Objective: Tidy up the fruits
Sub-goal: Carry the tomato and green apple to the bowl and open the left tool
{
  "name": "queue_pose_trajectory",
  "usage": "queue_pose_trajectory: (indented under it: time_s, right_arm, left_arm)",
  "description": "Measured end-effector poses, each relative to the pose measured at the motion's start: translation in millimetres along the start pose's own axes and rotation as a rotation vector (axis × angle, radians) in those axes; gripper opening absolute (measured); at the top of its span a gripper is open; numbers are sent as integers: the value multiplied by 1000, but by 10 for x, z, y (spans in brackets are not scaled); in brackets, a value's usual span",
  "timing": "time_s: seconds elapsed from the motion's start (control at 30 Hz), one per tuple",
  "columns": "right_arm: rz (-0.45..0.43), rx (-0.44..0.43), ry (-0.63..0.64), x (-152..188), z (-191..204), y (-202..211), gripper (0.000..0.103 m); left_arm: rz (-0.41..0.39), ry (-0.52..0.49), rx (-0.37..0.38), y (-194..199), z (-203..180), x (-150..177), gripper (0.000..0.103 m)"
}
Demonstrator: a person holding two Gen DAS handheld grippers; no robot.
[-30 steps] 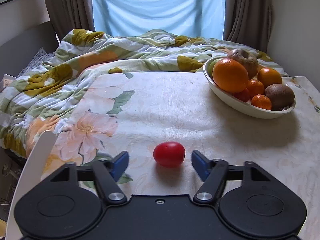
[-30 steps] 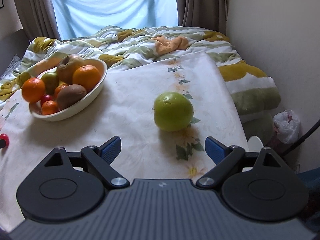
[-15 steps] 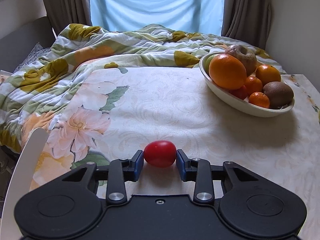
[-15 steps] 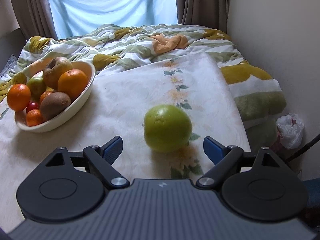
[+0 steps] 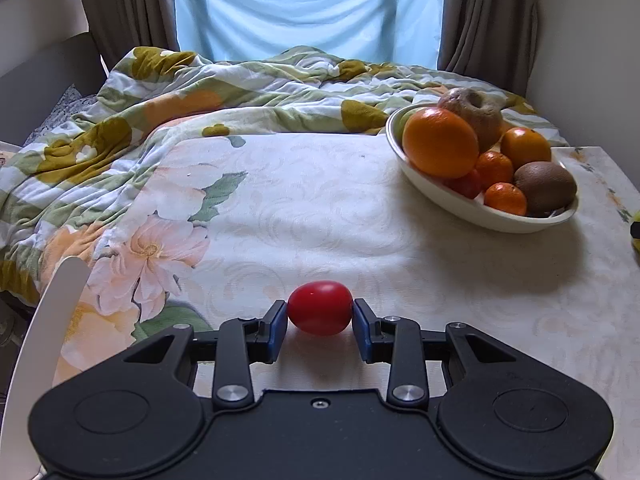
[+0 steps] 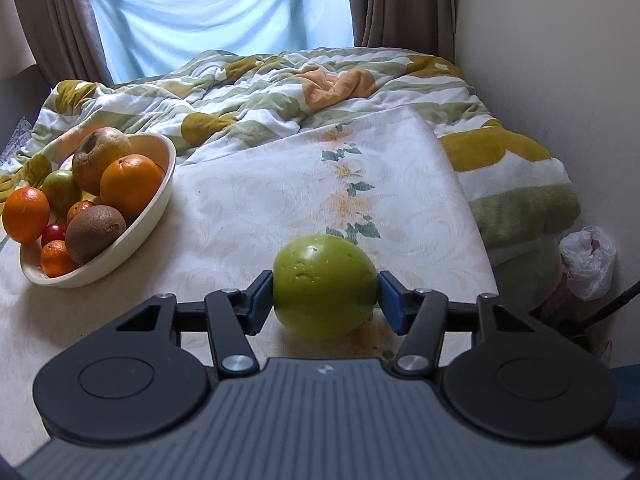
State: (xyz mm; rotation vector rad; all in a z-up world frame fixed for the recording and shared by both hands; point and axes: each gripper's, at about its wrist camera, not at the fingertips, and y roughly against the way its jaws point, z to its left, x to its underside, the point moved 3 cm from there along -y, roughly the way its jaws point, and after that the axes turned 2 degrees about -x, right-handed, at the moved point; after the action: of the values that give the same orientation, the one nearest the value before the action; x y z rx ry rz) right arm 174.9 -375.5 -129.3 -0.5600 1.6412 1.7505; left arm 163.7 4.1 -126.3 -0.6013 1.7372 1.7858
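Left wrist: smooth, glossy red tomato [image 5: 320,313] on floral tablecloth [image 5: 320,208], pinched between narrow-set left gripper [image 5: 320,326] pads. Right wrist: dimpled green apple [image 6: 325,285] on cloth, right gripper [image 6: 325,300] jaws closing, pads touching both sides. Fruit bowl [image 6: 132,236] near.

We see our right gripper [image 6: 326,300] closing on the green apple [image 6: 325,285], both blue pads touching its sides, on the floral tablecloth [image 6: 280,200]. Left of the apple and farther back sits the cream bowl [image 6: 154,208], heaped with fruit.
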Motion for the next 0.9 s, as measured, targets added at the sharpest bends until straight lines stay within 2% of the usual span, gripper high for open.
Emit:
queue_pose_trajectory:
  time_s: [0.2,0.53,0.9]
  right_arm:
    - [-20,-14,12,-28,76,124,70]
    - [-28,-48,57,-72,332,559,70]
    - [-15,-102,119,-276,555,843,70]
  left_arm:
    - [-22,4,20,158,-39,-39,39]
    - [-43,-5,69,506,-191,-221,39]
    - [-73,-19,109,703,-551,-668,39]
